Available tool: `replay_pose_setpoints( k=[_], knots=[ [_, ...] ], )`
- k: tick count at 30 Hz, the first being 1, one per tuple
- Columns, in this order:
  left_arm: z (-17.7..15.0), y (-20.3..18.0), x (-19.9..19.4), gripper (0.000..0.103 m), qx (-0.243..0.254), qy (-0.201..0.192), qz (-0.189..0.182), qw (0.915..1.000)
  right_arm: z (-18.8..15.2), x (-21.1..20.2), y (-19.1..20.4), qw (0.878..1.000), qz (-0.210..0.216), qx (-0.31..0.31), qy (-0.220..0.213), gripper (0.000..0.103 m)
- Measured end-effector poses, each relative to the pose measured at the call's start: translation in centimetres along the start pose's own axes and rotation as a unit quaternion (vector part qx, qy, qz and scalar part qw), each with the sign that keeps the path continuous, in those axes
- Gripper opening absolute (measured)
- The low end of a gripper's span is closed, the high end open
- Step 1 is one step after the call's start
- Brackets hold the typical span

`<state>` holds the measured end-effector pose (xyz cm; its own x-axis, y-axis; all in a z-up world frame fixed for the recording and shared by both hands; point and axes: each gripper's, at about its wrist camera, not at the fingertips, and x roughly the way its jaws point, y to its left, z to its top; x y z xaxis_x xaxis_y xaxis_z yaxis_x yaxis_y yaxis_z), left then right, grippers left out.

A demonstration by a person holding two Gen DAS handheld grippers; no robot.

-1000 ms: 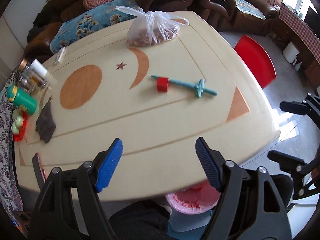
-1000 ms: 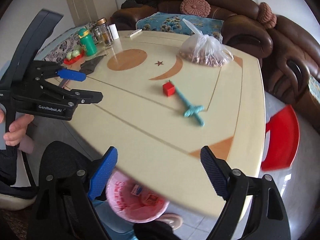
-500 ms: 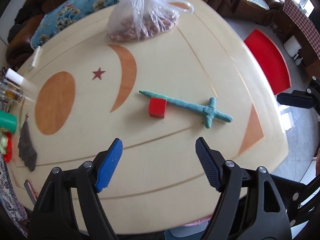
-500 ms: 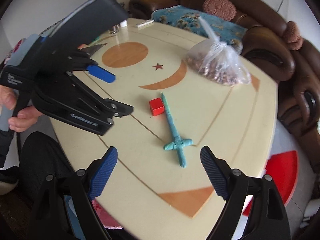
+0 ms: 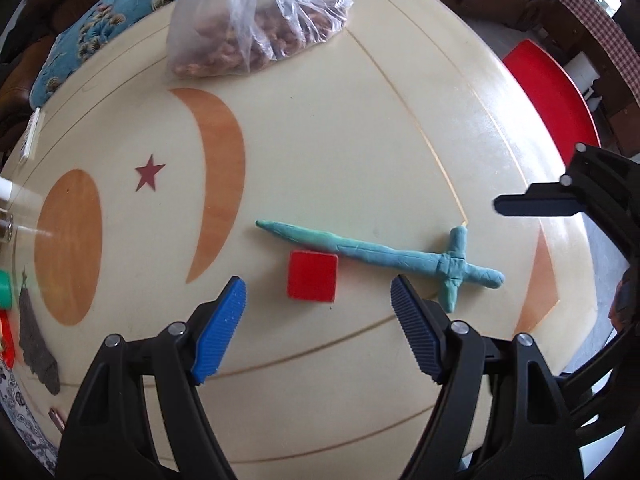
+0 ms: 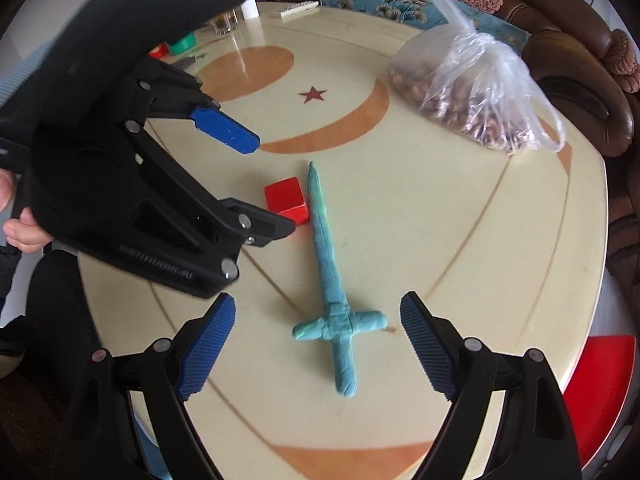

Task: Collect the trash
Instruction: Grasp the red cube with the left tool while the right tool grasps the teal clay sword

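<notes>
A red cube (image 5: 312,276) lies on the cream table (image 5: 320,140), touching the blade of a teal clay sword (image 5: 380,252). My left gripper (image 5: 316,282) hovers straight above the cube, open, pads apart from it. In the right wrist view the sword (image 6: 326,264) stretches away from the cube (image 6: 286,200). Its crossguard shows in the gap of my right gripper (image 6: 316,300), whose jaws are closing slightly; its pads touch nothing. The left gripper (image 6: 260,184) hangs there over the cube.
A tied clear bag of nuts (image 5: 256,32) sits at the table's far side. A grey cloth (image 5: 36,340), a green cup (image 6: 182,44) and glass jars stand at the left edge. A red stool (image 5: 552,96) is beside the table. A brown sofa lies behind.
Both grippers have come down and forward over the table. The left one now sits over the red cube, the right one over the sword's hilt. Cube and sword have not moved.
</notes>
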<state>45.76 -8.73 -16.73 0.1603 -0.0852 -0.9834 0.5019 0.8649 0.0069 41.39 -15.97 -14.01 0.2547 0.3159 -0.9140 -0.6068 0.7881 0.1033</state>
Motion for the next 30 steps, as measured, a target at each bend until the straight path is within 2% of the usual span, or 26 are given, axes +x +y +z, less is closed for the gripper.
replay_pose_setpoints(
  k=[12,14,18,21,23,26,30],
  knots=[
    [0.6,0.3,2.9,0.071,0.001,0.017,-0.014,0.9998,0.6,5.0,-0.4,0.999,0.003,-0.029,0.041,0.064],
    [0.6,0.3,3.2,0.065,0.002,0.02,-0.018,0.9996,0.6,5.6,-0.7,0.998,0.004,-0.027,0.048,0.058],
    [0.8,0.2,3.8,0.064,0.003,0.027,-0.019,0.9994,0.7,6.0,-1.1,0.998,0.008,-0.028,0.047,0.056],
    [1.0,0.0,3.9,0.064,0.004,0.025,-0.024,0.9994,0.5,6.3,-0.6,0.998,-0.013,-0.047,0.05,0.054],
    [1.1,0.4,4.1,0.063,0.002,0.026,-0.028,0.9993,0.1,6.3,0.1,0.996,-0.029,-0.064,0.05,0.048],
    [1.3,0.3,3.9,0.056,0.004,0.024,-0.034,0.9991,-0.1,6.2,0.3,0.997,-0.026,-0.063,0.046,0.043],
    [0.8,0.3,3.9,0.055,0.006,0.025,-0.037,0.999,-0.5,5.9,0.6,0.996,-0.027,-0.066,0.051,0.029]
  ],
)
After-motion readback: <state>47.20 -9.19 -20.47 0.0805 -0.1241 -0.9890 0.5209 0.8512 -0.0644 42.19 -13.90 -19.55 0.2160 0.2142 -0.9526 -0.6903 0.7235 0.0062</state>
